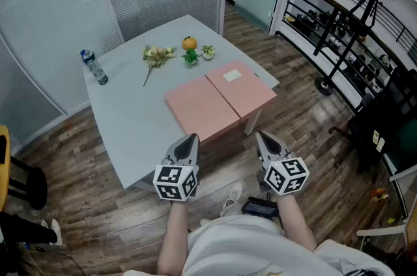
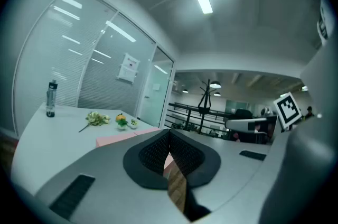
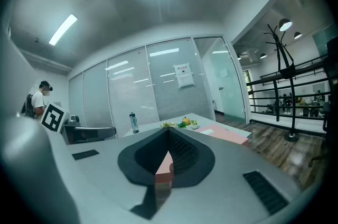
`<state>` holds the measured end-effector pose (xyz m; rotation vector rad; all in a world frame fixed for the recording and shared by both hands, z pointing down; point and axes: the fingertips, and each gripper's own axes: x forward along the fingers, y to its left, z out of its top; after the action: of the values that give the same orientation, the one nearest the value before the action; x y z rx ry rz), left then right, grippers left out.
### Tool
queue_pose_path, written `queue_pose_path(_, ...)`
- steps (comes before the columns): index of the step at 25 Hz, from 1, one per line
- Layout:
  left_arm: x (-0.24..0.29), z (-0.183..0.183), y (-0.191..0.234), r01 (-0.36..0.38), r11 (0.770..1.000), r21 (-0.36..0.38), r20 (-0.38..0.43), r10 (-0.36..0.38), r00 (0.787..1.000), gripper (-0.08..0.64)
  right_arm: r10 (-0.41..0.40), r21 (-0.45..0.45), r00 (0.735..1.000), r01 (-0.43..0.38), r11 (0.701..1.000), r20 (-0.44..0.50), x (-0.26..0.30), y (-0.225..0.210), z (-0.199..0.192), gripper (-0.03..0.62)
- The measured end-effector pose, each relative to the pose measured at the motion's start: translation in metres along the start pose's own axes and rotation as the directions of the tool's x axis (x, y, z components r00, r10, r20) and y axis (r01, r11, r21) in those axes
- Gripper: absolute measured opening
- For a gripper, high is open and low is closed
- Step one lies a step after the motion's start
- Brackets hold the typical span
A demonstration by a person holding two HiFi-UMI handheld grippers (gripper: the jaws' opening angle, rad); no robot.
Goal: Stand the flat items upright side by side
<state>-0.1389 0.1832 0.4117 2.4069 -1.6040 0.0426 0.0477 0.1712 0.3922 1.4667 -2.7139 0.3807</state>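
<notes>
Grey table (image 1: pixel 127 118) holds two pink boxes (image 1: pixel 202 110) (image 1: pixel 244 89), one bottle (image 1: pixel 94 66); left hand-held gripper (image 1: pixel 193 137) and right hand-held gripper (image 1: pixel 261 135) both pressed together.

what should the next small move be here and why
Likely open the left gripper and ease it toward the nearer pink flat item. That and the other pink flat item lie flat on the table. The right gripper too hangs short of it, both with fingers shut on nothing.

— Position of the flats?
— Left flat item (image 1: pixel 202 110) and right flat item (image 1: pixel 242 91) lie edge to edge on the table (image 1: pixel 124 131), at its near right part.
— Remainder?
— Behind them, in a row from left to right: flower sprig (image 1: pixel 156 56), fruit (image 1: pixel 189 43), small item (image 1: pixel 208 51). Bottle (image 1: pixel 94 66) stands at the far left corner.
</notes>
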Motion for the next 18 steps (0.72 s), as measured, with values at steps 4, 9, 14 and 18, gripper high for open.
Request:
queue_pose_path(4,0.004,-0.006,-0.022,0.074,0.997,-0.016,-0.03,-0.075,0.997,0.006,-0.003,0.008,1.0,0.003,1.0,0.004,-0.01,-0.004,0.0,0.014)
queue_pose_path(9,0.004,-0.016,-0.033,0.123,0.991,-0.05,-0.069,-0.127,0.99,0.005,-0.029,0.032,1.0,0.029,0.999,0.005,-0.02,-0.014,-0.001,0.014)
queue_pose_path(14,0.001,-0.016,-0.035,0.157,0.981,-0.113,-0.045,-0.163,0.986,0.008,-0.039,0.118,0.998,0.033,0.992,0.051,-0.029,-0.02,0.0,0.015)
queue_pose_path(18,0.002,-0.013,-0.047,0.198,0.978,-0.062,-0.008,-0.199,0.98,0.316,0.071,0.354,0.995,-0.094,0.93,0.077,-0.027,-0.023,-0.001,0.253)
